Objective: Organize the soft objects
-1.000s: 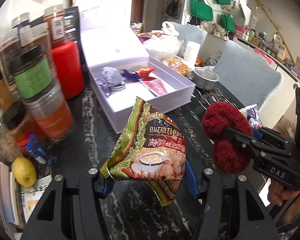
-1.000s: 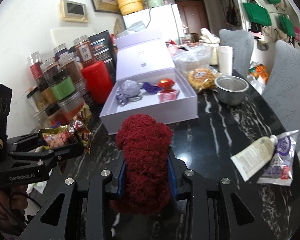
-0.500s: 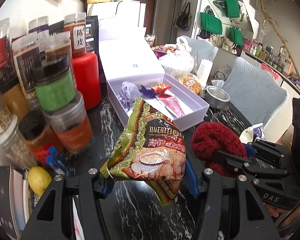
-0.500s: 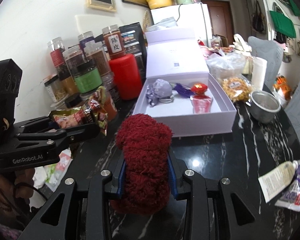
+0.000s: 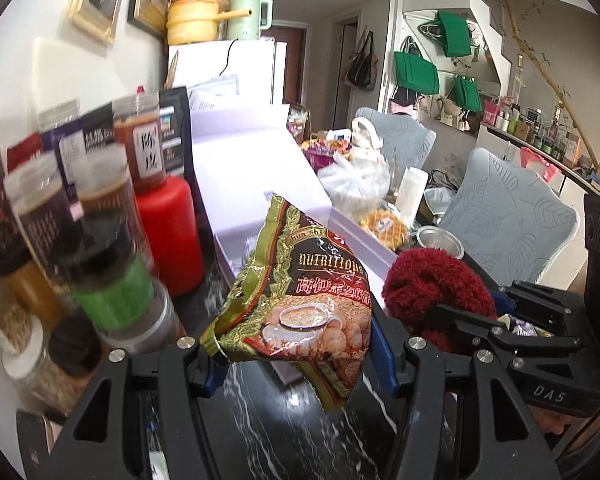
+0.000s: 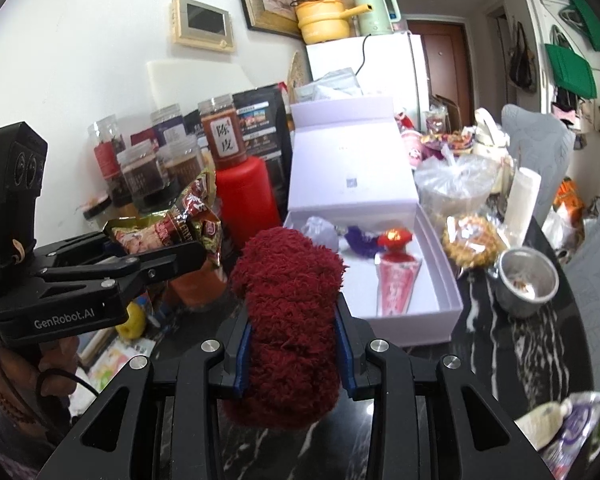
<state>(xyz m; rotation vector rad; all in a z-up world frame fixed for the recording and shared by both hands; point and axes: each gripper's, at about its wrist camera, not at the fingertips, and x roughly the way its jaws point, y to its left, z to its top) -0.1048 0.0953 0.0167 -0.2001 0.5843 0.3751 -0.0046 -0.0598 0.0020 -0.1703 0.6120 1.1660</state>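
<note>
Left gripper (image 5: pixel 296 354) clamps the snack pouch (image 5: pixel 300 304) by its lower edge; right gripper (image 6: pixel 294 344) squeezes the red fuzzy bundle (image 6: pixel 290 320). White box (image 6: pixel 440 280) lies open at your 1 o'clock. Risk: the dangling pouch may clip the jars (image 6: pixel 180 160) or slip.

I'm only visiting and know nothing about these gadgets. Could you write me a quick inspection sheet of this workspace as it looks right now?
Surface: black marble-patterned table, crowded.
Job's things: snack packet and red fluffy bundle, both held up; open white box containing small packets.
Clutter: jars, red canister, metal bowl, tube, bagged food.
Grippers: left gripper shut on the snack packet; right gripper shut on the red fluffy bundle.
Cables: thin black cord by the person's hand.
Surroundings: fridge, grey chairs, green bags.
</note>
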